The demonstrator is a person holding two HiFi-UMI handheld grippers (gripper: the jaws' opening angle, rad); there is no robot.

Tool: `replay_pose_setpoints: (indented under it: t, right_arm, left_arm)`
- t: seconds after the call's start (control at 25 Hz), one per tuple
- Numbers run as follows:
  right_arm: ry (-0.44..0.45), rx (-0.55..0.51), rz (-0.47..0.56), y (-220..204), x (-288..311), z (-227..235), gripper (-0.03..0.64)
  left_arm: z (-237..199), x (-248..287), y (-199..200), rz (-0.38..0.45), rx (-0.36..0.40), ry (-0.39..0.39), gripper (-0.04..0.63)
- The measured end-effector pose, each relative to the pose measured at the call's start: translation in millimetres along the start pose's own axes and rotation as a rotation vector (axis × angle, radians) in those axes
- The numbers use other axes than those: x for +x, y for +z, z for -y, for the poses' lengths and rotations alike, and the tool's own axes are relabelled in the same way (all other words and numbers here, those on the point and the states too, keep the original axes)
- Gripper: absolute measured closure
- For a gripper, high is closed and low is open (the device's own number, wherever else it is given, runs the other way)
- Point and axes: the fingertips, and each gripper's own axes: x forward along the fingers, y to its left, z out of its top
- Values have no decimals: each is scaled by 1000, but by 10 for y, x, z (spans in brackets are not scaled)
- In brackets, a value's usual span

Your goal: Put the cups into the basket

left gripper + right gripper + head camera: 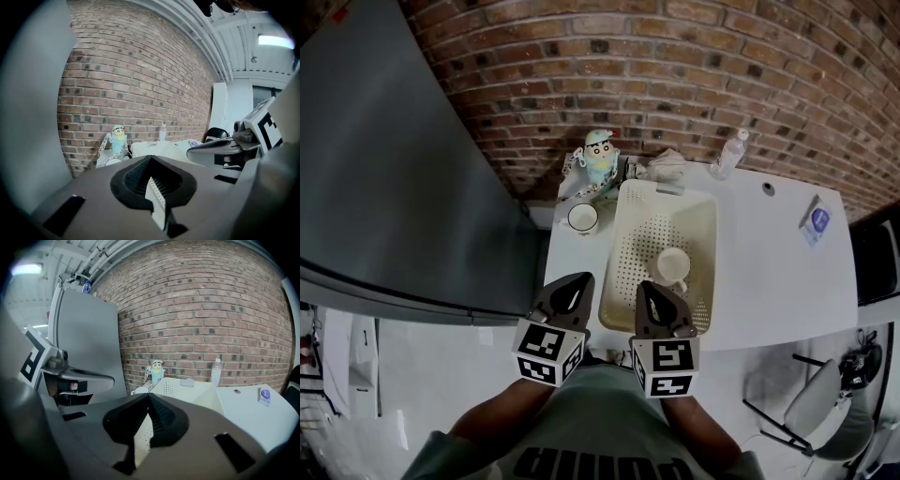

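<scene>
One cup [673,265] sits in the basket [705,217]. The second cup [583,217] waits on the table [769,272] at the basket's ten o'clock. The left gripper [577,281] and right gripper [647,287] hang at six o'clock, fingers closed on nothing, likely between picks.

White table [769,272] with basket [705,253], cup [582,217], toy figure [599,157], bottle [731,153], small packet [816,221].

The basket [705,214] looks matt perforated plastic, the cup [672,264] glossy, the brick wall [675,66] rough.
</scene>
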Motion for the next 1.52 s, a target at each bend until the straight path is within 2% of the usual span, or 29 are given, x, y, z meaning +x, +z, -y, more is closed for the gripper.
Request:
replay_pose_setpoints:
  t: [0.44,0.64,0.92,1.12,1.52]
  right_arm:
    - [0,1,-15,-40,52,-47,603]
    - [8,1,-14,4,102,-93,603]
    - [43,8,6,201,370,-376,603]
    - [26,20,-10,294,702,-635,603]
    - [-64,69,-71,330,1279,-813,600]
  left_arm:
    - [-26,10,-24,-5,14,-10,591]
    - [-121,-16,-12,0,13,15,589]
    - [-531,-117,104,13,9,88,589]
    - [-934,-168,147,3,5,118,589]
    - [-1412,51,164,-20,8,70,589]
